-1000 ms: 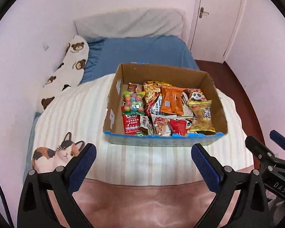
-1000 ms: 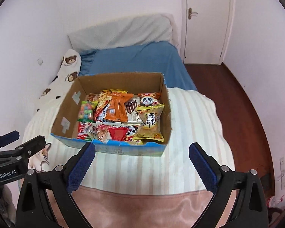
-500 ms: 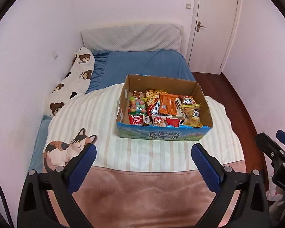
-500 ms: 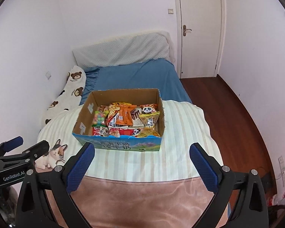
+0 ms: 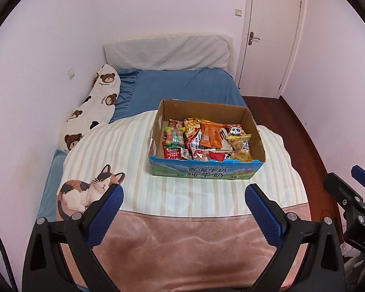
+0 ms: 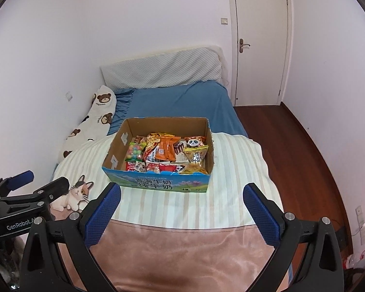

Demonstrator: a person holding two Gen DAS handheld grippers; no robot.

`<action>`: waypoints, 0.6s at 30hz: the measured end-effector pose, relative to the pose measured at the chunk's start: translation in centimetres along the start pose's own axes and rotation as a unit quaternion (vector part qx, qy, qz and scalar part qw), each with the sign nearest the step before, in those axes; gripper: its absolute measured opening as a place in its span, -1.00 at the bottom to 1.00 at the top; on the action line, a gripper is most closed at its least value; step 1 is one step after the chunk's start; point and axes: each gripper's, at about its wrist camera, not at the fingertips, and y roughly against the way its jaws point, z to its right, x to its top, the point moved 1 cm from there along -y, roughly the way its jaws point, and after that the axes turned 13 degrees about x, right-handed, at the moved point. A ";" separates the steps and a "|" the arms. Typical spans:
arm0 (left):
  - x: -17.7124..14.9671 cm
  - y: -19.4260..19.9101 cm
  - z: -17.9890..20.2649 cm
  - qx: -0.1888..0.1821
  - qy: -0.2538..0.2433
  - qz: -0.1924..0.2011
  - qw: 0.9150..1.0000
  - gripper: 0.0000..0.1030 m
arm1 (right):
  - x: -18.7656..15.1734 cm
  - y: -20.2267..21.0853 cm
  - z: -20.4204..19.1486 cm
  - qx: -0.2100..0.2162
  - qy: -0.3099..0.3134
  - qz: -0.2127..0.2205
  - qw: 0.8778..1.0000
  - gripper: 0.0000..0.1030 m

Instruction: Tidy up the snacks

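Note:
A cardboard box (image 5: 206, 170) with a blue printed front stands on the striped blanket, also in the right wrist view (image 6: 158, 182). It holds several snack packets: an orange packet (image 5: 210, 135), a bag of coloured candy balls (image 5: 174, 137), a panda packet (image 5: 236, 130) and a yellow packet (image 5: 242, 147). My left gripper (image 5: 183, 209) is open and empty, well short of the box. My right gripper (image 6: 181, 206) is open and empty, also short of the box.
The bed has a striped blanket with a cat print (image 5: 87, 189), a pink blanket (image 5: 182, 243) at the near end, a blue sheet (image 5: 182, 87), a bear-print pillow (image 5: 92, 112) by the left wall and a grey headboard cushion (image 5: 168, 53). A door (image 6: 260, 41) and wooden floor (image 6: 304, 146) lie right.
Both grippers have drawn back and risen away from the box, which now looks smaller and farther. Both stay open and empty. The snacks have not moved.

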 end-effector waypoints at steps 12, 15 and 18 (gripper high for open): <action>1.7 -3.6 1.5 0.022 -0.002 -0.004 1.000 0.99 | 1.4 -3.9 2.3 -0.015 0.001 -0.009 1.000 1.00; 2.2 -5.3 2.1 0.026 -0.002 -0.014 1.000 0.99 | 2.2 -5.3 3.1 -0.018 -0.002 -0.009 1.000 1.00; 2.7 -6.9 2.6 0.028 -0.002 -0.021 0.999 0.99 | 2.9 -6.9 3.8 -0.023 -0.003 -0.010 1.000 1.00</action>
